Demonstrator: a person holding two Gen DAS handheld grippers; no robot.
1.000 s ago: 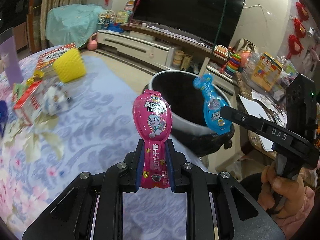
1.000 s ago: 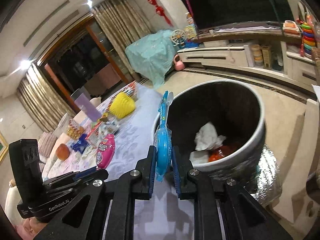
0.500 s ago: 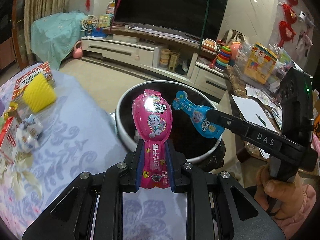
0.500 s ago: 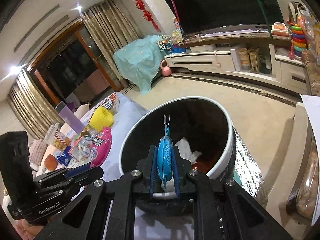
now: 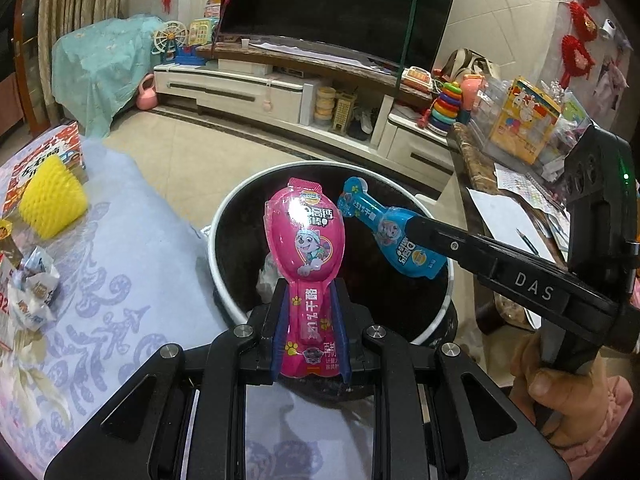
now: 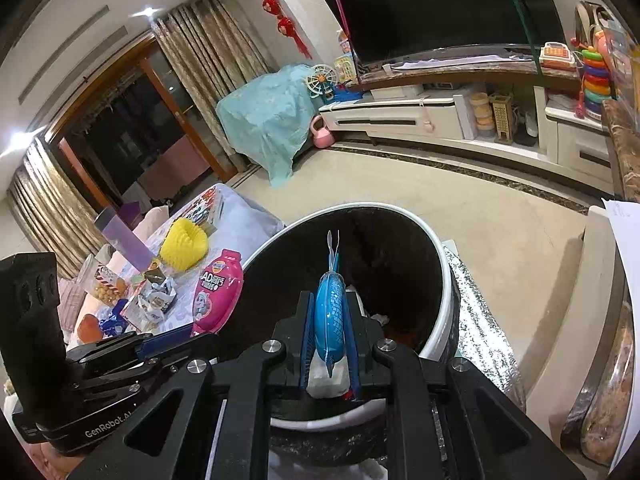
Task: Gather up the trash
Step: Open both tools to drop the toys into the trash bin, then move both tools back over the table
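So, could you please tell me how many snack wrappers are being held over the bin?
2: the pink wrapper in the left tongs, the blue wrapper in the right tongs, both above the bin.

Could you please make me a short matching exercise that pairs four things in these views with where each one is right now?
Things:
1. pink packet
2. blue packet
3. yellow foam net
4. white crumpled paper

Places:
a. lying on the table's blue patterned cloth
b. down inside the bin
c. clamped in the left gripper, above the bin's near rim
d. clamped in the right gripper, over the bin's opening

Pairs: 1-c, 2-d, 3-a, 4-b
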